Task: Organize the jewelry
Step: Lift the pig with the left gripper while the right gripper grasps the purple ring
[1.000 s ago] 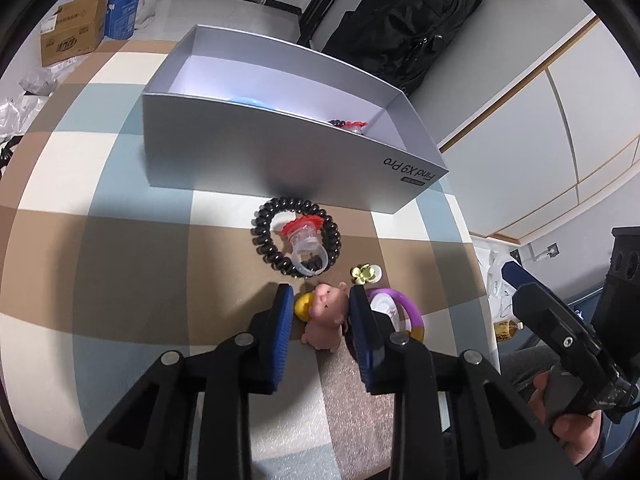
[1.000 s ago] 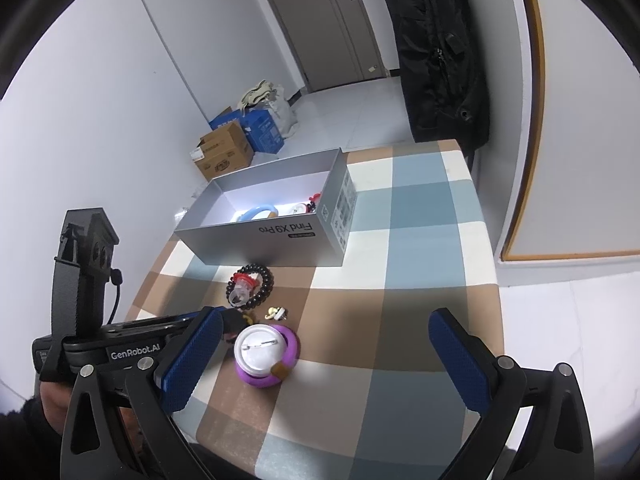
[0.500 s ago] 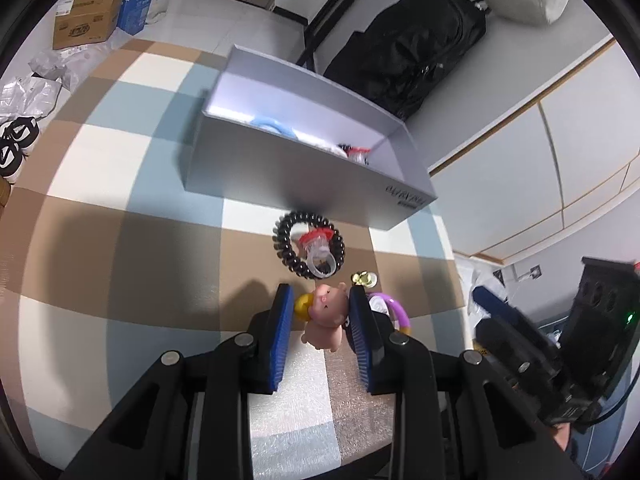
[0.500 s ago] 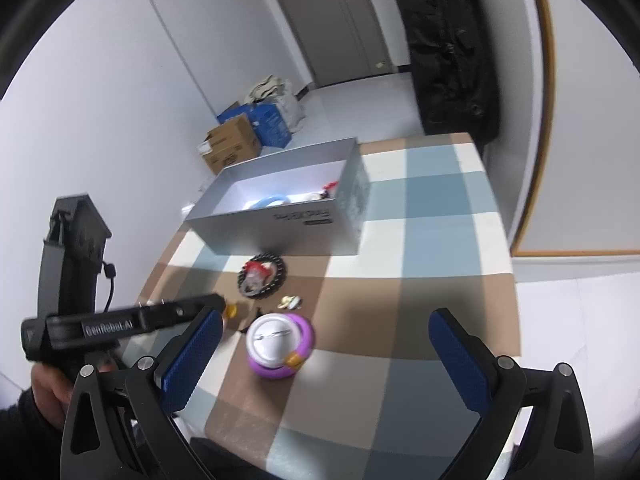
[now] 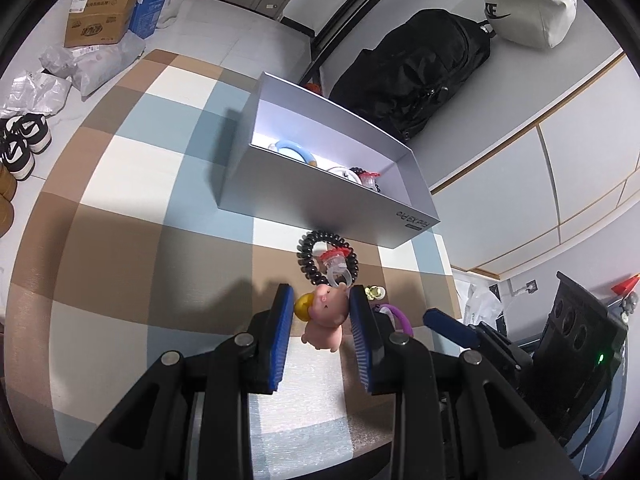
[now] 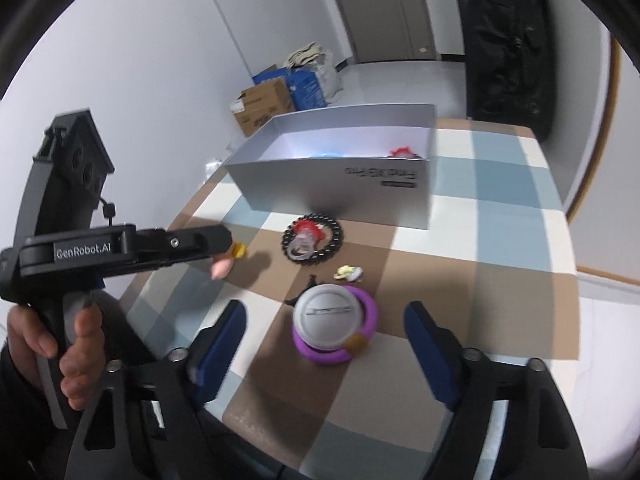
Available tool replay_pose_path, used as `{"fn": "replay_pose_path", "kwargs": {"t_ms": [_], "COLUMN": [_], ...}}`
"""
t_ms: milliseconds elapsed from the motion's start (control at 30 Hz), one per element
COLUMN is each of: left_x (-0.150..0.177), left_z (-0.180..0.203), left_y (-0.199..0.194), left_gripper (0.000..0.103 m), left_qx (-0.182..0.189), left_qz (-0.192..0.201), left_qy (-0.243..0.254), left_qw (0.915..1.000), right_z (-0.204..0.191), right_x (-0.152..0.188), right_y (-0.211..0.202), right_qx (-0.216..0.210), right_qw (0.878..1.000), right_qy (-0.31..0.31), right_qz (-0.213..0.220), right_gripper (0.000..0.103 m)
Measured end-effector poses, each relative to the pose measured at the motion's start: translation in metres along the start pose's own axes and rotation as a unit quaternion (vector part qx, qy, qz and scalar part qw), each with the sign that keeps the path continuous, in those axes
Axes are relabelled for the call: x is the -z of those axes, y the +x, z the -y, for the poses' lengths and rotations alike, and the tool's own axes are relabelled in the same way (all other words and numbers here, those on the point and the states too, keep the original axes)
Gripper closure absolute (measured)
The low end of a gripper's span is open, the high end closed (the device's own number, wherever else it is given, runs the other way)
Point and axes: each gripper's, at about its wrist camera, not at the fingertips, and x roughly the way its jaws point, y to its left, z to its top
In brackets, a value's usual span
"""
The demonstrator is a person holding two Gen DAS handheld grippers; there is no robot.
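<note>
My left gripper (image 5: 322,314) is shut on a pink pig charm (image 5: 326,314) with a yellow piece and holds it lifted above the checked table; it also shows in the right wrist view (image 6: 224,266). The silver box (image 5: 320,204) stands beyond it, holding a blue ring (image 5: 294,150) and a beaded piece with red (image 5: 368,180). On the table lie a black bead bracelet (image 6: 314,240) with a red-capped clear piece, a small yellow-white item (image 6: 349,273), and a purple ring (image 6: 336,330) with a grey round lid on it. My right gripper (image 6: 324,332) is open, low over the purple ring.
A black backpack (image 5: 412,76) leans behind the box off the table's far edge. Cardboard boxes (image 5: 100,20), bags and shoes (image 5: 20,148) lie on the floor to the left. The table's right edge (image 6: 576,288) is near the wall.
My left gripper has risen with the pig charm, off the table. My right gripper has come down and forward toward the purple ring.
</note>
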Motion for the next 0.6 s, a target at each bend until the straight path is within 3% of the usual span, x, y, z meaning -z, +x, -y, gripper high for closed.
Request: {"fn": "replay_pose_path", "kwargs": {"t_ms": [167, 333, 400, 500, 600], "left_x": [-0.002, -0.004, -0.005, -0.006, -0.006], "left_z": [-0.004, -0.008, -0.008, -0.009, -0.009], "left_y": [0.001, 0.000, 0.000, 0.000, 0.001], "left_gripper": [0.080, 0.080, 0.080, 0.080, 0.080], "left_qx": [0.000, 0.002, 0.003, 0.005, 0.007], "left_qz": [-0.002, -0.001, -0.001, -0.001, -0.002], "left_qy": [-0.007, -0.012, -0.013, -0.014, -0.014], "left_qw": [1.0000, 0.9999, 0.9999, 0.9999, 0.9999], "right_z": [-0.021, -0.034, -0.031, -0.024, -0.020], "right_x": [0.003, 0.008, 0.007, 0.006, 0.005], "right_y": [0.014, 0.028, 0.026, 0.023, 0.020], "right_qx": [0.038, 0.077, 0.069, 0.049, 0.035], "right_qw": [0.998, 0.991, 0.993, 0.996, 0.997], "right_qy": [-0.059, -0.102, -0.096, -0.076, -0.062], "right_qz": [-0.009, -0.028, -0.028, -0.027, -0.025], "right_gripper": [0.037, 0.059, 0.071, 0.082, 0.082]}}
